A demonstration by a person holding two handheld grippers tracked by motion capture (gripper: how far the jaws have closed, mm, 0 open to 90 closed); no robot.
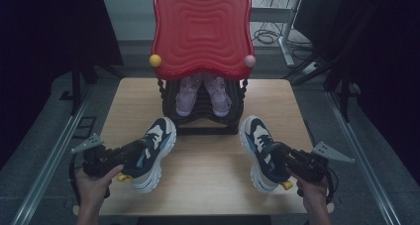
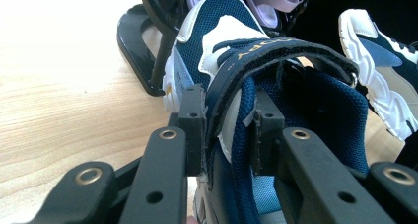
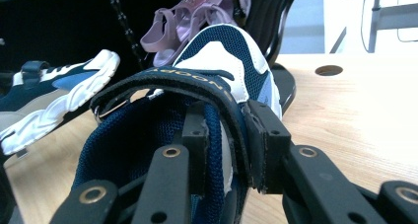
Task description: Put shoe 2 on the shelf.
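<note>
Two navy and white sneakers lie on the wooden table point(image 1: 208, 185). The left sneaker point(image 1: 153, 150) has my left gripper point(image 1: 141, 153) shut on its collar, one jaw inside the shoe and one outside. In the left gripper view the gripper point(image 2: 224, 135) pinches the side wall and strap of that sneaker point(image 2: 222, 31). My right gripper point(image 1: 277, 155) is shut the same way on the right sneaker point(image 1: 260, 150). In the right gripper view it point(image 3: 226, 145) clamps the strap side of that sneaker point(image 3: 231, 51).
A black shoe rack point(image 1: 208, 123) stands at the table's far middle under a red wavy top point(image 1: 202, 31) with a yellow ball point(image 1: 155, 60) and a pink ball point(image 1: 249, 61). Pink sandals point(image 1: 203, 93) sit inside it. A round hole point(image 3: 329, 70) is in the tabletop.
</note>
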